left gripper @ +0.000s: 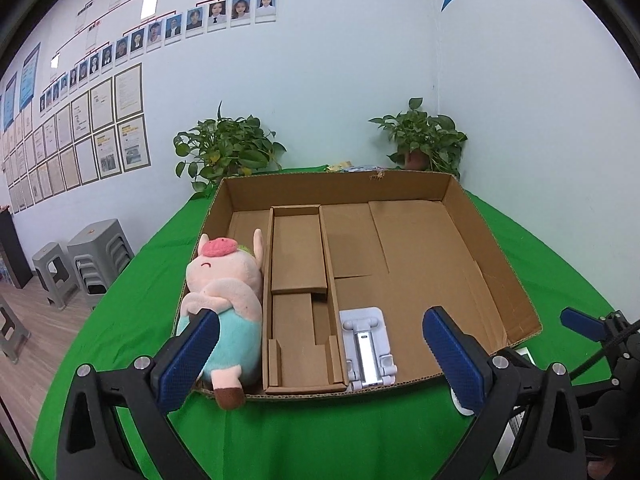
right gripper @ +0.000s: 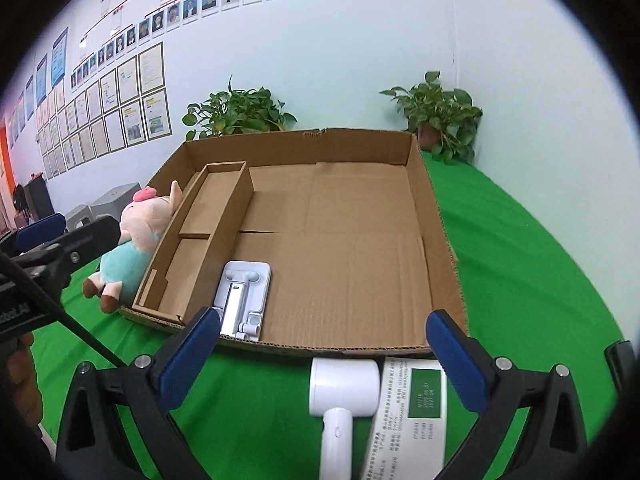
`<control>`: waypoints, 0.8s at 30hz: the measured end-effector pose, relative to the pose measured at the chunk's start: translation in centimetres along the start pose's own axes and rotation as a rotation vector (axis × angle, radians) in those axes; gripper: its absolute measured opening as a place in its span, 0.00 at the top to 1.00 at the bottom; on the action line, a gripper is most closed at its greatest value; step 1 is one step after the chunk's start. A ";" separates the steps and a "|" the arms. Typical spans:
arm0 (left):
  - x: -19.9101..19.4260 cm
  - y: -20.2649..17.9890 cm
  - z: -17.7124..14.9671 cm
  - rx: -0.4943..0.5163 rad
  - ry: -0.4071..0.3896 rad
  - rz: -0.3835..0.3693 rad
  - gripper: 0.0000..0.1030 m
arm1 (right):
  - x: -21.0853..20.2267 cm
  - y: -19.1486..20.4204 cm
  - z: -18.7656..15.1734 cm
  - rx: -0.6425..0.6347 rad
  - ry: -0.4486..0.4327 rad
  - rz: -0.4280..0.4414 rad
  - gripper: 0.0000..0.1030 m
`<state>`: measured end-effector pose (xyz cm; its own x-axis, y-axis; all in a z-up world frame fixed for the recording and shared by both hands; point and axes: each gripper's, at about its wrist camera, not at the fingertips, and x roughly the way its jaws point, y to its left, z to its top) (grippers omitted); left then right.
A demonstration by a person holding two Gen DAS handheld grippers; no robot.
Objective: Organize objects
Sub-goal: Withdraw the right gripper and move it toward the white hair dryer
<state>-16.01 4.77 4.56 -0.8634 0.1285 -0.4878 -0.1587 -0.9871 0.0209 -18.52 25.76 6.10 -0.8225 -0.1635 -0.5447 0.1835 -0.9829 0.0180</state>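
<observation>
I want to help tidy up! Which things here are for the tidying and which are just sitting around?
For the tidying:
cardboard box
plush pig in the box's left slot
white phone stand in the box
white hair dryer on the green cloth
white packet beside it

Just sitting around:
two potted plants
grey stools
wall photos

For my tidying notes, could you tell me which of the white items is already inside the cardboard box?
The white folding phone stand, lying flat by the box's near wall beside the divider; the white hair dryer lies outside on the green cloth.
</observation>
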 end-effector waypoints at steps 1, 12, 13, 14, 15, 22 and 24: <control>-0.1 -0.1 -0.1 -0.003 -0.003 0.006 0.01 | -0.2 -0.1 0.0 0.002 -0.001 0.000 0.00; 0.5 -0.3 -1.0 -0.016 0.009 0.002 0.01 | -0.5 -1.1 0.3 -0.003 -0.021 0.021 0.00; 0.8 -0.1 -1.1 -0.018 0.017 0.001 0.01 | -0.6 -1.1 0.3 -0.005 -0.028 0.025 0.00; 1.0 0.0 -1.2 -0.020 0.024 0.000 0.01 | -0.7 -1.2 0.3 -0.009 -0.034 0.026 0.00; 1.2 0.2 -1.4 -0.020 0.032 -0.002 0.01 | -0.8 -1.2 0.4 -0.013 -0.041 0.030 0.00; 2.2 1.6 -2.5 -0.032 0.065 0.006 0.01 | -1.8 -1.4 -0.2 -0.032 -0.088 0.090 0.25; 2.4 2.2 -2.9 -0.044 0.064 0.006 0.03 | -1.7 -1.4 -0.5 -0.038 -0.074 0.091 0.49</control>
<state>-17.05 2.64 0.84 -0.8320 0.1176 -0.5423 -0.1312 -0.9913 -0.0135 -17.14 27.49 6.58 -0.8390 -0.2589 -0.4786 0.2780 -0.9601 0.0320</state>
